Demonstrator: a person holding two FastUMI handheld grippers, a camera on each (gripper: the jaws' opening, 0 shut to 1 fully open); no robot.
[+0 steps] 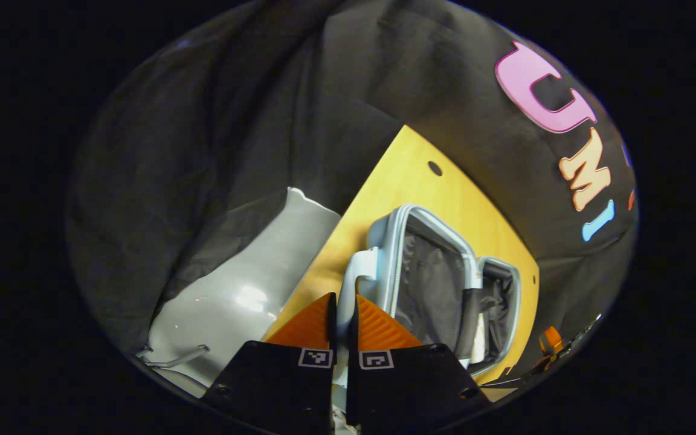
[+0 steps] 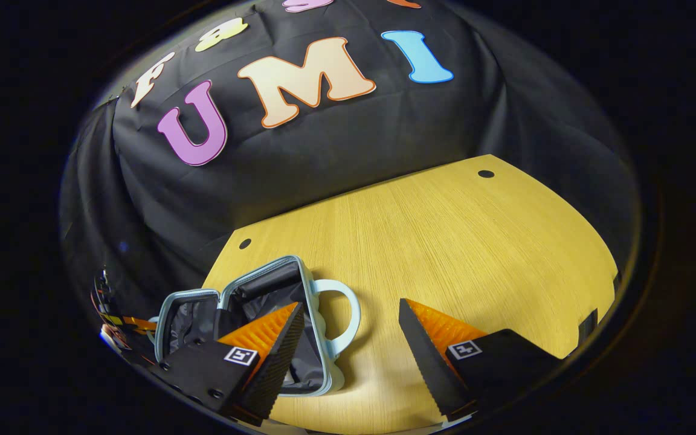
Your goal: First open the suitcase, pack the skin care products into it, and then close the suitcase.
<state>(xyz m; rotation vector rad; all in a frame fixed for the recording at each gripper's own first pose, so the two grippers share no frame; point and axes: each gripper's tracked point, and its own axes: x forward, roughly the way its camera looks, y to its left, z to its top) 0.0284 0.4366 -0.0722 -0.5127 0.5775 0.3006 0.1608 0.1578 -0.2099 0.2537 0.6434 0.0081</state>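
In the left gripper view, the left gripper [image 1: 343, 317] was nearly closed, its fingers a narrow slit apart with something pale showing in the gap — whether they pinched it I could not tell. At two o'clock from it the small pale-blue hard-shell suitcase [image 1: 429, 272] lay open on the yellow wooden table [image 1: 411, 181], its dark lining bare.

In the right gripper view, the right gripper [image 2: 348, 335] stood wide open and empty above the table, the suitcase at its nine o'clock. Opening looked done — packing the skin care products and closing remained.
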